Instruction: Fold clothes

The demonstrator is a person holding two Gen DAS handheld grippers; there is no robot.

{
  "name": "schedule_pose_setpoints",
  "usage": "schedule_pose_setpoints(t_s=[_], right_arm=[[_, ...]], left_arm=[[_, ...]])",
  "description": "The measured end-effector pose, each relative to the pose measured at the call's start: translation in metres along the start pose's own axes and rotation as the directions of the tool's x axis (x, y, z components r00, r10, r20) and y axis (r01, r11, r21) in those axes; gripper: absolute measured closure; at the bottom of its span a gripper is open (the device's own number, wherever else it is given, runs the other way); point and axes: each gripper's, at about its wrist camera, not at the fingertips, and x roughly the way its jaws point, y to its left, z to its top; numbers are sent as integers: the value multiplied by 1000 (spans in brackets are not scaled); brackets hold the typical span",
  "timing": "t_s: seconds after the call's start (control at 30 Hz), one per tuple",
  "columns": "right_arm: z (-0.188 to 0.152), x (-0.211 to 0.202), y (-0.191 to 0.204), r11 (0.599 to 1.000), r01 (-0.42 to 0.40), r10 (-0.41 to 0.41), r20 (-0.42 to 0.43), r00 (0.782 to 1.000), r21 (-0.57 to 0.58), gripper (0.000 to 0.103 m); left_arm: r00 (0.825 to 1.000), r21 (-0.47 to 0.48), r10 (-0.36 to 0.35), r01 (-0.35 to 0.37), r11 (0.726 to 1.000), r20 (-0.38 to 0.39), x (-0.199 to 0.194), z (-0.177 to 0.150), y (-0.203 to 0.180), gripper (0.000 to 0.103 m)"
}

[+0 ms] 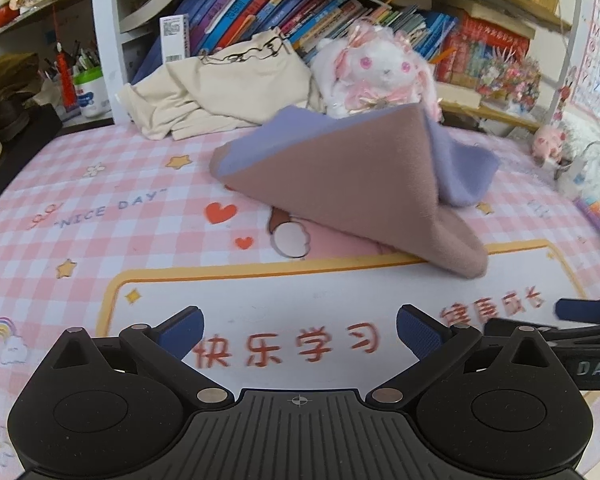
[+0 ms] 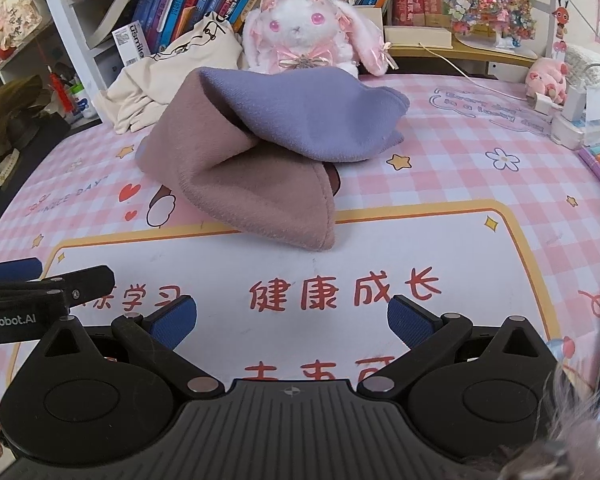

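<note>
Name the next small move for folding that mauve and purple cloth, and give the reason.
Probably move the right gripper forward to the mauve corner of the cloth: both grippers are open and empty, the left gripper too, and the cloth lies crumpled ahead.

The garment (image 2: pixel 260 152) lies mid-surface (image 2: pixel 460 208), the plush rabbit (image 2: pixel 300 36) behind it, the heaped cloth (image 2: pixel 172 76) behind-left, books (image 2: pixel 204 4) shelved beyond.
</note>
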Motion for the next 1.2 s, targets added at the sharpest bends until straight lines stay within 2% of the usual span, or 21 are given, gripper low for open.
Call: schedule_pose_setpoints(t_s=[0.23, 0.37, 0.5, 0.77, 0.97, 1.1, 1.13, 1.2], right_arm=[[5, 3, -18, 999, -37, 37, 6, 999, -8, 0], [6, 5, -24, 997, -66, 67, 5, 998, -35, 0], [6, 5, -35, 996, -84, 85, 21, 996, -38, 0], [7, 9, -76, 982, -148, 145, 35, 989, 120, 0], [5, 6, -94, 968, -159, 154, 40, 987, 195, 0], [4, 3, -100, 962, -170, 164, 47, 985, 214, 0], [4, 3, -100, 960, -178, 171, 51, 984, 218, 0], [5, 1, -102, 955, -192, 184, 59, 981, 227, 0]], left_arm=[[1000, -24, -7, 7, 1000, -7, 2, 0, -14, 0], [998, -20, 68, -68, 998, 7, 1, 2, -26, 0], [996, -25, 89, -88, 996, 18, 3, 7, -35, 0], [995, -1, 90, -90, 996, 49, 24, 37, -56, 0], [987, 5, 156, -156, 988, 39, 58, 58, -63, 0], [978, 12, 196, -197, 980, 70, 73, 65, -65, 0], [975, 17, 206, -208, 978, 82, 75, 66, -66, 3], [976, 35, 192, -197, 980, 103, 75, 67, -68, 18]])
